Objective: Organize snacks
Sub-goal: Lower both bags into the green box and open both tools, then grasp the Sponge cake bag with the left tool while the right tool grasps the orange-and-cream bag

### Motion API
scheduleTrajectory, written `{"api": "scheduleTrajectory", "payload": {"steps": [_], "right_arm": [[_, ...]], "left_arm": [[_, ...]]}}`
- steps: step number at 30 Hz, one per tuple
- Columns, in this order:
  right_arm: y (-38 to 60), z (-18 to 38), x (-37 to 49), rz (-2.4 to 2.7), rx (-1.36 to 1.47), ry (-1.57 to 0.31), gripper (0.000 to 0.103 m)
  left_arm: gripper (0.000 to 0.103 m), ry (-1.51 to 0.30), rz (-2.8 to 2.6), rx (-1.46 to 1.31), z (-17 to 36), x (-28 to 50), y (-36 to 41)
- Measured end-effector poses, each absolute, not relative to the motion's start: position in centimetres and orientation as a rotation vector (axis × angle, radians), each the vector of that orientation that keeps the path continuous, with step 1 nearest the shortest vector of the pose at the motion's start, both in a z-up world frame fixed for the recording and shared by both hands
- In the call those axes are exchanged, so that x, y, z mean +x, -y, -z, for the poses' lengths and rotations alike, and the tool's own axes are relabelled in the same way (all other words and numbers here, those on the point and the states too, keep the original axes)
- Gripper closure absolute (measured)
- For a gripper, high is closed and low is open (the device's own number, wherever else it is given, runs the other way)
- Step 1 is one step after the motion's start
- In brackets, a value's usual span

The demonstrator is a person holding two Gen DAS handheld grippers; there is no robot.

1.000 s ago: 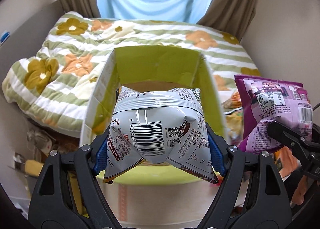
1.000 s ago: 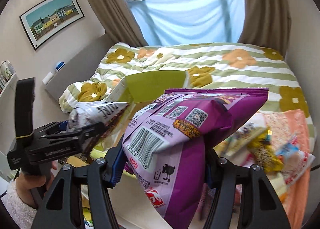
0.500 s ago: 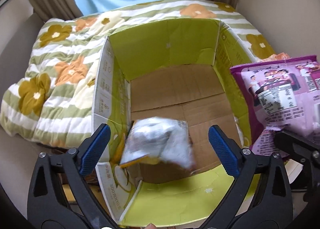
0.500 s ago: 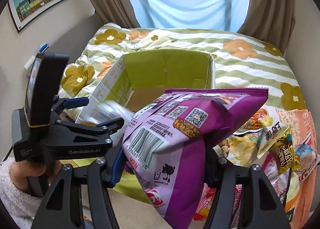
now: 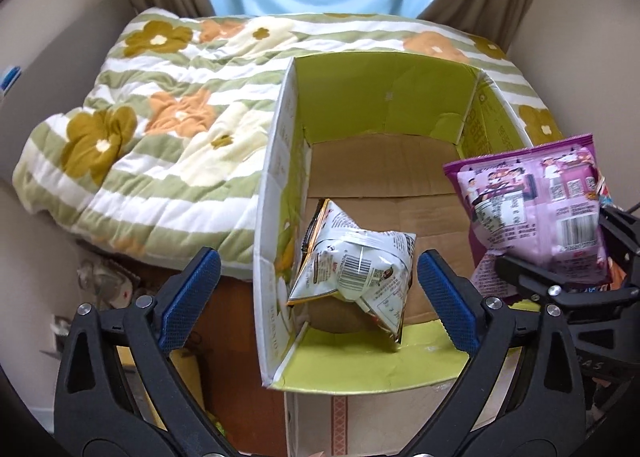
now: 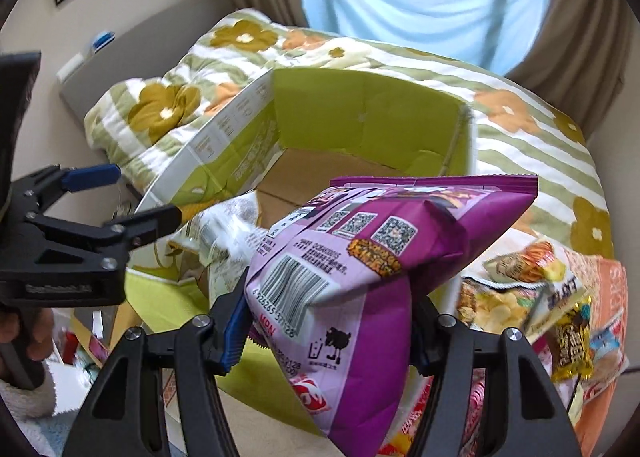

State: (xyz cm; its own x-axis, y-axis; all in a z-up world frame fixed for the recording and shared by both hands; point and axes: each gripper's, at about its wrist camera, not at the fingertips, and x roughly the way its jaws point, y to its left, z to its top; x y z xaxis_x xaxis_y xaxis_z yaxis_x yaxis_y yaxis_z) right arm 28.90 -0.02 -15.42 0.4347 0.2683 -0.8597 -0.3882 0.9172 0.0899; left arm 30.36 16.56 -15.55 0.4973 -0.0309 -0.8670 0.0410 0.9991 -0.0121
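Purple bag held just right of the open box, silver bag lying inside it.

The right gripper (image 6: 328, 333) has its jaws clamped on the lower part of the purple snack bag (image 6: 384, 257), whose long axis runs up and away from the jaws, sealed top edge farthest out; the cardboard box (image 5: 384, 105) lies ahead and to the left of it, so this hand is the nearer one for the coming drop, I judge. The left gripper (image 5: 316, 289) hangs over the box's near left corner with jaws spread wide and empty; the silver snack bag (image 5: 352, 269) lies on the box floor between and below them, crumpled, against the left wall. Readable print is scant: barcodes, QR codes, and "MPN" on the purple bag; the finer print is too small. More snack packets (image 6: 520, 297) are piled on the bed (image 5: 160, 117) right of the box.
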Motion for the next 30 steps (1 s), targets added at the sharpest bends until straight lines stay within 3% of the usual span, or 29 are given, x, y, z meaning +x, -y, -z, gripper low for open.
{"api": "scheduleTrajectory", "payload": {"steps": [3,5,6,7,30], "right_arm": [[-0.6,15.9,28.7,-0.427,-0.153,-1.048,0.041],[-0.7,16.1,28.6,-0.432,-0.145,-1.051,0.029],[-0.7,16.2,28.5,-0.434,-0.141,-1.049,0.011],[-0.7,16.3,28.3,-0.435,-0.141,-1.047,0.000],[1.9,11.7,23.1,-0.344,-0.058,-0.944,0.000]], "left_arm": [[0.005,-1.039,0.026,-0.011,15.2,29.6,-17.0],[0.005,-1.033,0.015,-0.018,15.0,29.2,-17.1],[0.005,-1.031,0.011,-0.022,14.9,28.8,-17.2],[0.005,-1.030,0.010,-0.025,14.9,28.6,-17.2],[0.005,-0.954,0.119,-0.020,12.6,25.0,-15.6]]}}
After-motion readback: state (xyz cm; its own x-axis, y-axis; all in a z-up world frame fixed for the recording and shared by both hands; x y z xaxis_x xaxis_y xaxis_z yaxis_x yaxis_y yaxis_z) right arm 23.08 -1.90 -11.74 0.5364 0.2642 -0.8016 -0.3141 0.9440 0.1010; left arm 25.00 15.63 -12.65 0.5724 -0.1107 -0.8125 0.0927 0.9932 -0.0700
